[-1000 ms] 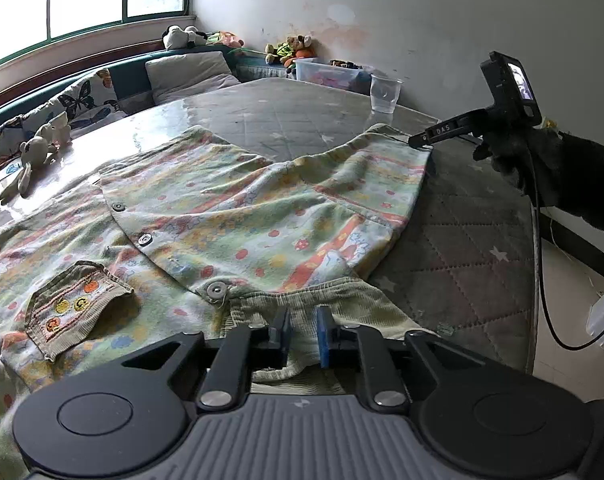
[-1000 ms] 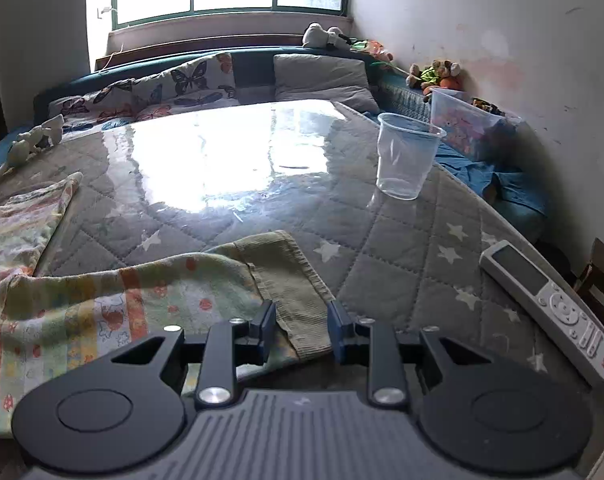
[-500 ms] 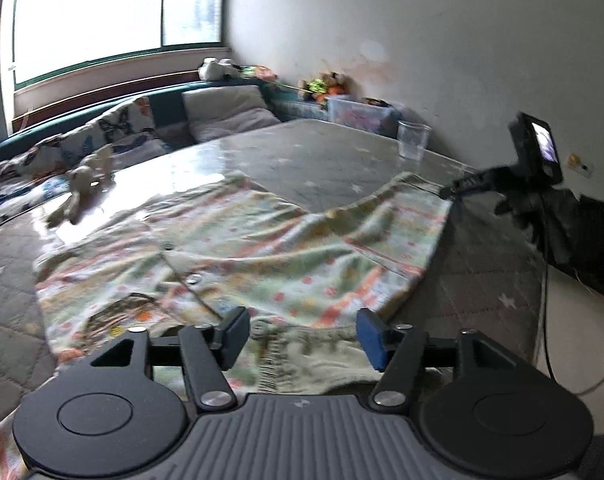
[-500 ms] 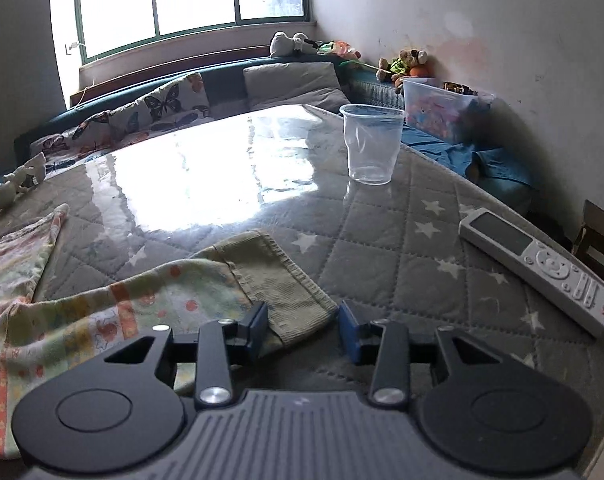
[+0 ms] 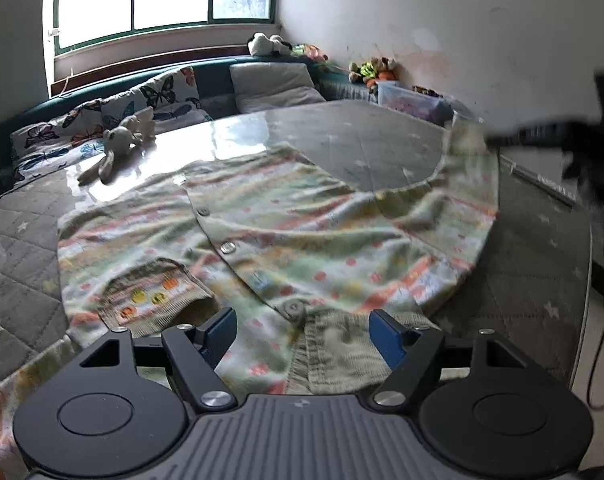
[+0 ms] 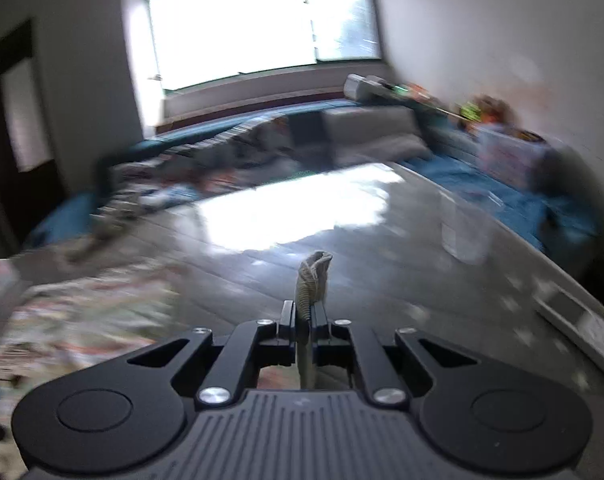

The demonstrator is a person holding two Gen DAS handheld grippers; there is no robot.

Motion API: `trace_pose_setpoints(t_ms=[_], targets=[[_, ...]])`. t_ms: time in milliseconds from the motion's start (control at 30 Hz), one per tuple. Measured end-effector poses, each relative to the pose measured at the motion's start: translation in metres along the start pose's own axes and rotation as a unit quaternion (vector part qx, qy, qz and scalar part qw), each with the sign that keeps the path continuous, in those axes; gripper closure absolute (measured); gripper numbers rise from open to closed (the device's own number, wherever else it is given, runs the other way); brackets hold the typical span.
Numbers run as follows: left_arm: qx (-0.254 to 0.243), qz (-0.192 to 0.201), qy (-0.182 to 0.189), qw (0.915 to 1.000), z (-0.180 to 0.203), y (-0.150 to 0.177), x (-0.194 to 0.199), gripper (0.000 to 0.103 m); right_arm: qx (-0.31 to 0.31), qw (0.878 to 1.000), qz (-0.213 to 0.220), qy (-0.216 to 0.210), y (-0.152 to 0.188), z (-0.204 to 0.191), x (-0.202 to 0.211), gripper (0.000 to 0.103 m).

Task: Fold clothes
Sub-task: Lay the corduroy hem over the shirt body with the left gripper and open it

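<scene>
Right hand-held gripper [image 6: 304, 320] newly clamped on cuff [image 6: 314, 276]

One cardigan [image 5: 285, 236] — two tools — one rabbit toy [image 5: 117, 148].

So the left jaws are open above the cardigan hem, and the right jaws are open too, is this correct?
Not quite. The right gripper is shut on the ribbed cuff of the cardigan, as the right wrist view shows. The left gripper is open above the hem.
</scene>
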State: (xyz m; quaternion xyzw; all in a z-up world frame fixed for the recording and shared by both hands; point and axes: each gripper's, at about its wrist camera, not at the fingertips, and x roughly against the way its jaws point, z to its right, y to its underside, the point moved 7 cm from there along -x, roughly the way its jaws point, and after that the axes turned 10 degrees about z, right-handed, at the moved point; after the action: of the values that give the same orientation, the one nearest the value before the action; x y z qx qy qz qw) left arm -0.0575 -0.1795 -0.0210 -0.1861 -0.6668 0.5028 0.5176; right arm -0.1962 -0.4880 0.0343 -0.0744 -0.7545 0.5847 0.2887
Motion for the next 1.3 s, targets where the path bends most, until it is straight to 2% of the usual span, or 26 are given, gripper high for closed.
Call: trace_pose_setpoints(t_ms=[167, 400, 667, 733, 767, 800, 1033, 1167, 1300], targets=[[0.019, 0.009, -0.013, 0.9997, -0.01, 0.005, 0.013, 0.026, 0.029, 0.994, 0.006, -0.107, -0.025, -0.075, 0.012, 0.097], [0.058, 0.026, -0.049, 0.9968, -0.039, 0.011, 0.041, 0.026, 0.08, 0.969, -0.015, -0.235, -0.02, -0.182, 0.011, 0.097], [0.092, 0.04, -0.084, 0.9914, -0.067, 0.02, 0.067, 0.026, 0.131, 0.94, -0.056, -0.309, 0.015, -0.276, 0.0, 0.096], [0.098, 0.04, -0.09, 0.9903, -0.072, 0.021, 0.069, 0.026, 0.157, 0.932, -0.065, -0.322, 0.03, -0.289, 0.005, 0.092], [0.1, 0.04, -0.092, 0.99, -0.073, 0.022, 0.069, 0.026, 0.166, 0.927, -0.071, -0.329, 0.036, -0.294, 0.007, 0.083], [0.101, 0.039, -0.092, 0.9898, -0.074, 0.022, 0.07, 0.026, 0.175, 0.924, -0.076, -0.332, 0.041, -0.295, 0.009, 0.079], [0.096, 0.048, -0.092, 0.9899, -0.071, 0.014, 0.07, 0.028, 0.216, 0.93, -0.089, -0.285, 0.053, -0.257, 0.022, 0.08], [0.085, 0.051, -0.075, 0.9923, -0.06, 0.006, 0.057, 0.041, 0.196, 0.944, -0.125, -0.233, 0.068, -0.21, 0.011, 0.08], [0.076, 0.037, -0.056, 0.9948, -0.05, 0.002, 0.038, 0.053, 0.17, 0.954, -0.157, -0.192, 0.087, -0.172, -0.001, 0.08]])
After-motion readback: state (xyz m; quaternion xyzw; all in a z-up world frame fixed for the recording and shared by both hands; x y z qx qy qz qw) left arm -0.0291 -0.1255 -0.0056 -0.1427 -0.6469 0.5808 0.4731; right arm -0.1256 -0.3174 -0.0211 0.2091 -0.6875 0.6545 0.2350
